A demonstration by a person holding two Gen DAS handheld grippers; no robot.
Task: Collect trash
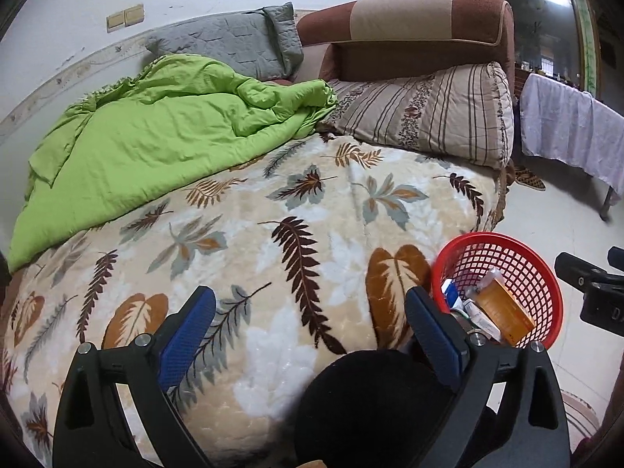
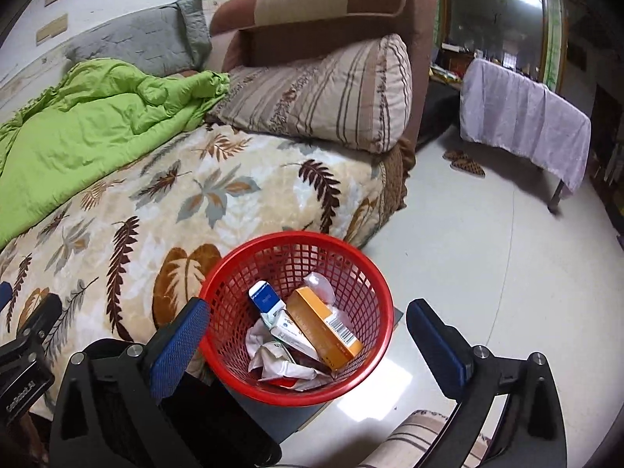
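A red mesh basket [image 2: 296, 312] stands on the floor beside the bed and holds an orange box [image 2: 325, 327], a blue-and-white carton [image 2: 265, 302], crumpled wrappers [image 2: 280, 362] and a clear plastic piece [image 2: 319, 284]. My right gripper [image 2: 308, 335] hangs above the basket, open, nothing between its blue pads. My left gripper [image 1: 312, 319] is open over the leaf-patterned blanket [image 1: 273, 234], with the basket [image 1: 503, 273] just right of its right finger. Nothing is held. The right gripper's body [image 1: 592, 284] shows at the left wrist view's right edge.
A crumpled green quilt [image 1: 156, 136], a grey pillow [image 1: 234, 43] and a striped pillow [image 1: 429, 113] lie at the bed's head against a brown sofa arm [image 1: 409, 27]. A cloth-draped table [image 2: 522, 117] and slippers [image 2: 464, 162] are on the pale floor [image 2: 468, 253].
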